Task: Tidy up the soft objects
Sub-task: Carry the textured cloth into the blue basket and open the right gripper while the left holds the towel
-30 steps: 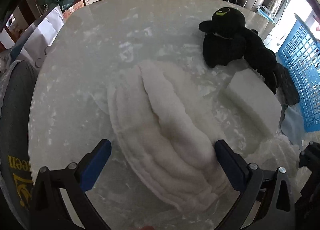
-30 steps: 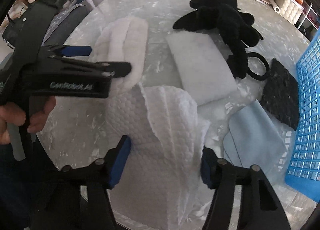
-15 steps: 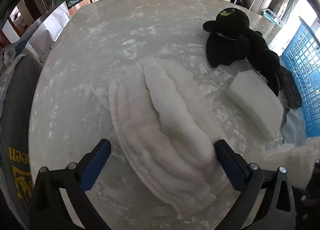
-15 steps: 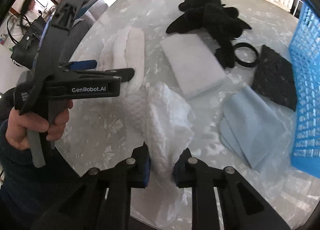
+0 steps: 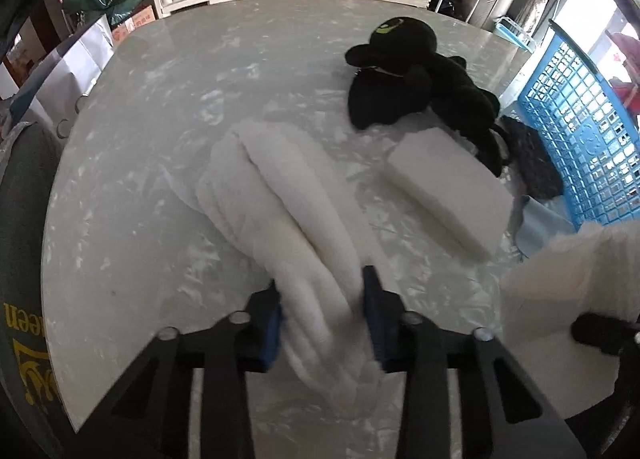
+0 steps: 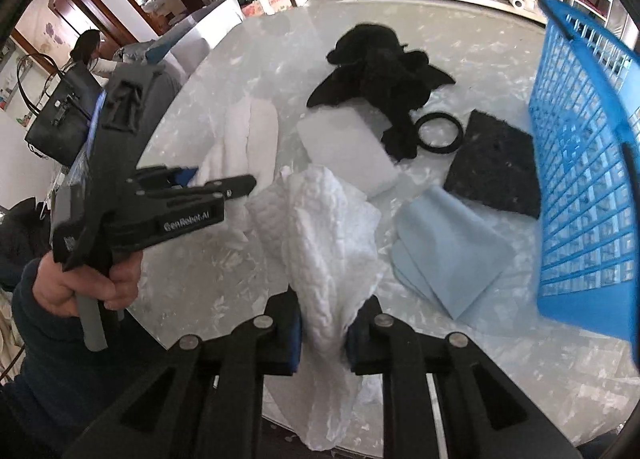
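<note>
On the marble table (image 5: 132, 163), I had the left gripper (image 5: 322, 319) clamped on the folded white fluffy towel (image 5: 280, 195), right gripper (image 6: 322, 333) pinching the white bubble-wrap sheet (image 6: 320, 227). Blue plastic basket (image 6: 580, 163) stood at far right.

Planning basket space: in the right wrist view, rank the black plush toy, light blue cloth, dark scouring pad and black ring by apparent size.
1. black plush toy
2. light blue cloth, though nearer the camera, so unsure
3. dark scouring pad
4. black ring

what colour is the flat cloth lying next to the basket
Light blue cloth, beside the blue basket; clearest in the right wrist view.
</note>
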`<state>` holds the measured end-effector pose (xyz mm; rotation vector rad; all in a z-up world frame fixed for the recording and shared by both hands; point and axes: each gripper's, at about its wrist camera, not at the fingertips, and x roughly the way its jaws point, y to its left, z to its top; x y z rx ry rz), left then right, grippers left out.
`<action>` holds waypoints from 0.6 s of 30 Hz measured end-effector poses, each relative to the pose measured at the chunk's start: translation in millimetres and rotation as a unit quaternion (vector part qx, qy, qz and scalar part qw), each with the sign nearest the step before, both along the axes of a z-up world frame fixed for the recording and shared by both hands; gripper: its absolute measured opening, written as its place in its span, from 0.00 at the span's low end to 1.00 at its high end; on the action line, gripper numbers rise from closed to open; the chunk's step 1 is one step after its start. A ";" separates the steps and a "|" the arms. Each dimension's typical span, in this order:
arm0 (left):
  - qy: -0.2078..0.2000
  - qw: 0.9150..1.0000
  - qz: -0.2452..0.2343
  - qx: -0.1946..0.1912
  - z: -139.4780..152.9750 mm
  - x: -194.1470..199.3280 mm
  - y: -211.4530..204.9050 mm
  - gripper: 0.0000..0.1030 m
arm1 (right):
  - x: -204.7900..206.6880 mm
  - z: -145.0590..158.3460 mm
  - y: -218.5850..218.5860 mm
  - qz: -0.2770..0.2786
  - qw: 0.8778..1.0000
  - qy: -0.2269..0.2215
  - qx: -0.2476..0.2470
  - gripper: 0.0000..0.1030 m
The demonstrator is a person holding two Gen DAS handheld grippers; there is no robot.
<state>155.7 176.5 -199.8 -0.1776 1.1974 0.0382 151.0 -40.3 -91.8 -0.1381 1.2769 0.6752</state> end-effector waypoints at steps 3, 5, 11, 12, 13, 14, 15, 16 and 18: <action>0.007 1.000 0.007 -0.011 1.0 -3.5 -0.5 0.25 | -2.4 16.1 -3.3 -0.001 1.000 -0.015 0.000 0.15; 0.010 0.999 0.009 -0.032 1.9 -6.1 1.3 0.25 | 0.9 27.3 -7.2 -0.003 1.000 -0.024 -0.001 0.15; 0.008 1.000 0.003 -0.023 2.3 -9.9 -2.0 0.24 | 12.7 66.1 -20.0 -0.009 0.998 -0.063 -0.007 0.15; 0.006 1.000 0.003 -0.021 2.9 -11.7 -1.7 0.24 | 15.1 74.6 -23.4 -0.010 0.997 -0.071 -0.007 0.15; 0.003 1.000 0.002 -0.018 5.0 -12.5 -2.4 0.23 | 18.3 82.3 -26.7 -0.011 0.997 -0.078 -0.006 0.15; 0.000 1.000 0.000 -0.016 7.1 -12.5 -3.3 0.23 | 21.1 90.9 -31.0 -0.013 0.996 -0.086 -0.005 0.15; -0.003 1.000 -0.002 -0.014 9.4 -13.8 -5.4 0.23 | 23.9 100.2 -35.9 -0.016 0.995 -0.095 -0.004 0.15; -0.006 1.000 -0.004 -0.011 12.3 -14.0 -7.3 0.22 | 27.1 106.2 -39.9 -0.018 0.994 -0.104 -0.006 0.15; -0.011 1.000 -0.008 -0.006 16.0 -15.7 -9.5 0.22 | 33.4 121.1 -50.9 -0.025 0.992 -0.123 -0.011 0.15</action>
